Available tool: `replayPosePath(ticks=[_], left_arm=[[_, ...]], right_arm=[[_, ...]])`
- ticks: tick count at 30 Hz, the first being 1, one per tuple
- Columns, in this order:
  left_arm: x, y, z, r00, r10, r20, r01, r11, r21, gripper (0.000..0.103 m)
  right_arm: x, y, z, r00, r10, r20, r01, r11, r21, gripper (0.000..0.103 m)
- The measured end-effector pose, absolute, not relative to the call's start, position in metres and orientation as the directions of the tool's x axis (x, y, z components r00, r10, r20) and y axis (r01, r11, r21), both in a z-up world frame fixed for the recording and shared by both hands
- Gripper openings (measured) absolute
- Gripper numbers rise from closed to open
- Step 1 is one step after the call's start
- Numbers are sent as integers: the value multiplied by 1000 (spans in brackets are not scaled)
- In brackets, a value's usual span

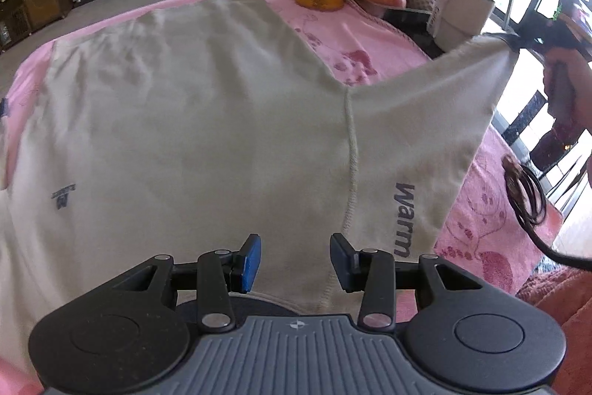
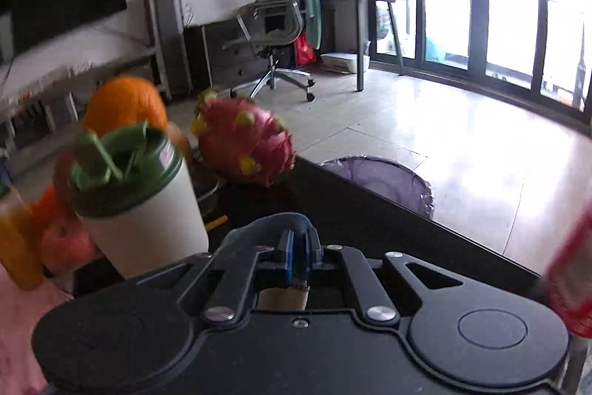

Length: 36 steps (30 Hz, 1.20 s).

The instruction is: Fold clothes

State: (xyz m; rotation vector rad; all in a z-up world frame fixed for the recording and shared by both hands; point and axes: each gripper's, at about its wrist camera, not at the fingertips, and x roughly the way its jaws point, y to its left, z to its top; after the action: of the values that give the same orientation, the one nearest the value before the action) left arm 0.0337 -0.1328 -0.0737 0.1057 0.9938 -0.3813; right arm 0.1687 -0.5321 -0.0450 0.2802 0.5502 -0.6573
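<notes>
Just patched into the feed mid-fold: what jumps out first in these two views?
A cream T-shirt spread across a pink cloth fills the left wrist view, one sleeve pulled up and out to the right by the right gripper, which is shut on it. The left gripper hovers open over the shirt's near edge. Beyond it, bright fruit stands out: an orange and a pink dragon fruit behind a white cup.

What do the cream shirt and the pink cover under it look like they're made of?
The cream shirt looks like soft matte knit, probably cotton jersey: it wrinkles gently and shows a stitched seam. The pink cover looks like terry or fleece, with a fuzzy matte surface and printed darker pink shapes; the exact fibre can't be told.
</notes>
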Motion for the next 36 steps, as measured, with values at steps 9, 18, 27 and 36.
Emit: replayPosePath(ticks=[9, 18, 27, 36], left_arm=[[32, -117, -68, 486, -278, -829, 332, 936, -119, 40], [10, -46, -18, 588, -245, -771, 239, 963, -123, 42], [5, 18, -61, 516, -120, -848, 83, 993, -90, 40], [15, 11, -86, 481, -83, -873, 93, 995, -44, 41]], right_arm=[[161, -533, -39, 622, -417, -662, 644, 754, 130, 32], [55, -463, 46, 862, -16, -507, 370, 703, 607, 49], [41, -384, -15, 710, 124, -694, 411, 727, 550, 32], [39, -411, -74, 599, 68, -798, 650, 540, 535, 31]])
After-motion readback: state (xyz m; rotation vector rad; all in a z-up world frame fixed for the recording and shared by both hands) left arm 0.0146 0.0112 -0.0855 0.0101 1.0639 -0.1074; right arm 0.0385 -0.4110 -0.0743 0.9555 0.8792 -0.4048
